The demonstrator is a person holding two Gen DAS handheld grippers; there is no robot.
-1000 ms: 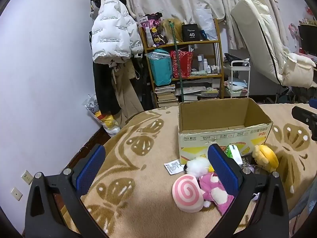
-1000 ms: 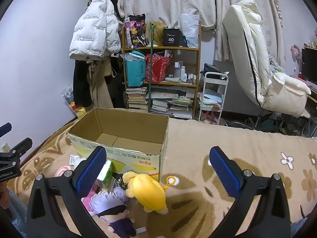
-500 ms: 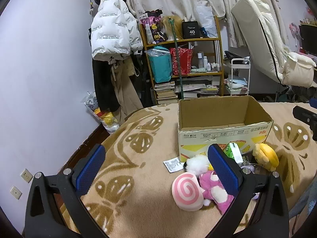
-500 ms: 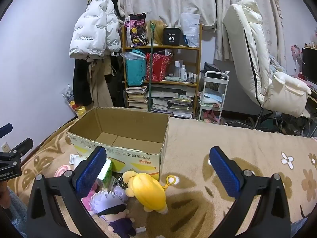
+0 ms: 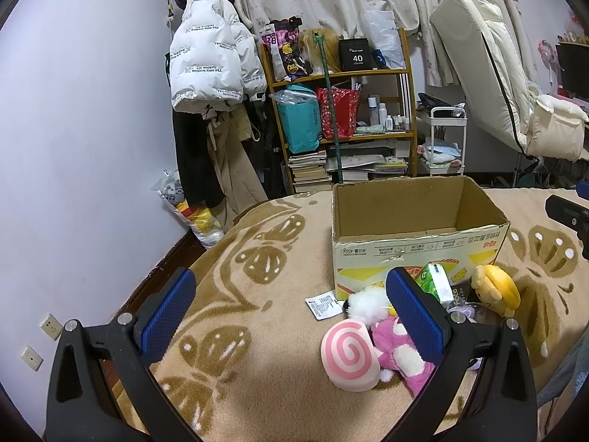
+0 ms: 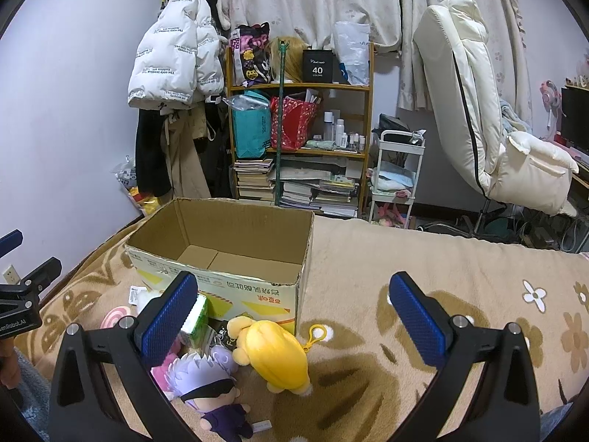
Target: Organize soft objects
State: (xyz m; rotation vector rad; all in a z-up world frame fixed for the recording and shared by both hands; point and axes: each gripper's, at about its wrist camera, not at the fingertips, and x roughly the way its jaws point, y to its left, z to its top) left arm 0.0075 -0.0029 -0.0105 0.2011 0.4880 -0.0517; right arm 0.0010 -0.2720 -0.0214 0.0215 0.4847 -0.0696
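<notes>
Right gripper above yellow plush

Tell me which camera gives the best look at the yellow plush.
The right wrist view: the yellow plush lies whole and close between the open fingers, keyring clip showing. The left wrist view catches it small at the right, beside the cardboard box, partly hidden by other toys.

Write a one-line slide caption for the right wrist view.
Open right claw above a yellow plush and a white-haired doll lying before an empty cardboard box.
</notes>
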